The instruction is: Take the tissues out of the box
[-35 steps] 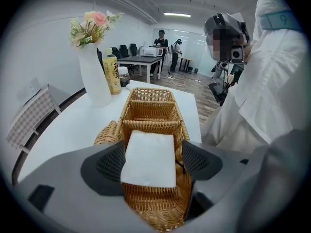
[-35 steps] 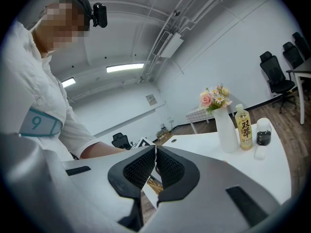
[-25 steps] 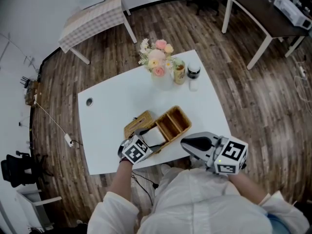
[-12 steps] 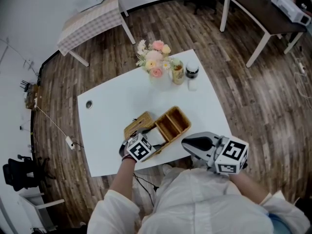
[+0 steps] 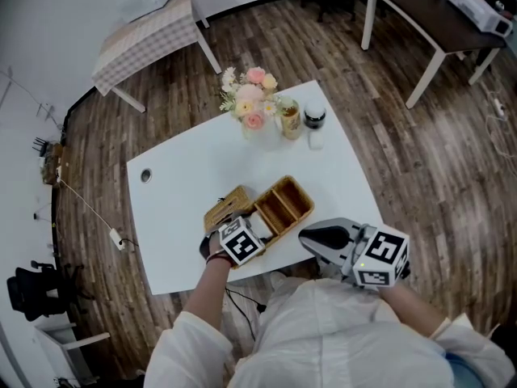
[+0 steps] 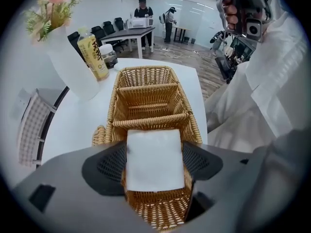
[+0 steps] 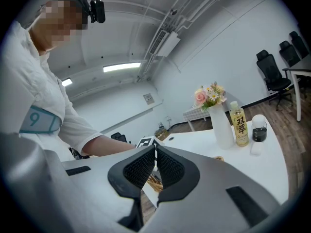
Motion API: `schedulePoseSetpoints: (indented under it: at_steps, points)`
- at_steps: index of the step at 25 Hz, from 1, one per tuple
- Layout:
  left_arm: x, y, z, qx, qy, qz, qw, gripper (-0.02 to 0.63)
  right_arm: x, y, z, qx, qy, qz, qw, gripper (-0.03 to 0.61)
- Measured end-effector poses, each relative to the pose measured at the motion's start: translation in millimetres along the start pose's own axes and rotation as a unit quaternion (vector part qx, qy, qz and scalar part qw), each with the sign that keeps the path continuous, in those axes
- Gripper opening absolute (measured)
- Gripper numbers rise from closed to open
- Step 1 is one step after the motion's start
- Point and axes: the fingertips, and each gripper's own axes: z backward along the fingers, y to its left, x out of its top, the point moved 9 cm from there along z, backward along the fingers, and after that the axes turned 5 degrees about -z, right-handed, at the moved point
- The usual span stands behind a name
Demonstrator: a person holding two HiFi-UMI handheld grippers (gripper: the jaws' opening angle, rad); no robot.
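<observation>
My left gripper (image 6: 154, 163) pinched the white tissues (image 6: 154, 152) at lower centre of its view, over the wicker box's (image 6: 146, 93) nearest compartment (lifted, I judged, not yet clear). My right gripper (image 7: 155, 166) was nearly closed, empty. Carrying them out remained.

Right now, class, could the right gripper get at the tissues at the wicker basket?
Probably not readily: the left gripper is clamped on the tissues over the wicker basket, covering both sides, while the right gripper is shut, held back at the table's near edge.
</observation>
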Motion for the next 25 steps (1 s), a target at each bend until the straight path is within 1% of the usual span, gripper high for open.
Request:
schedulePoseSetpoints:
  at_steps: [3,7,13,20,22,25]
  points:
    - [6,1,-6,-0.004,0.026,0.000,0.9996,0.350,-1,-2,1,0.000,-0.001,-0.002,1.000,0.034]
    - [10,0,-9,0.003,0.045,0.004,0.9990,0.345,-2,-5,5,-0.003,-0.007,-0.006,1.000,0.034]
    - [8,-1,-14,0.022,0.047,0.026,0.9983,0.343,-2,-12,12,-0.012,-0.018,-0.015,1.000,0.034]
    - [13,-1,-17,0.016,0.073,0.039,0.9965,0.339,0,-13,12,-0.011,-0.021,-0.017,1.000,0.034]
    - [13,-1,-17,0.012,0.072,0.040,0.9965,0.337,0,-12,12,-0.010,-0.021,-0.018,1.000,0.034]
    - [11,-2,-16,0.012,0.059,0.044,0.9972,0.334,-1,-13,12,-0.009,-0.021,-0.020,1.000,0.034]
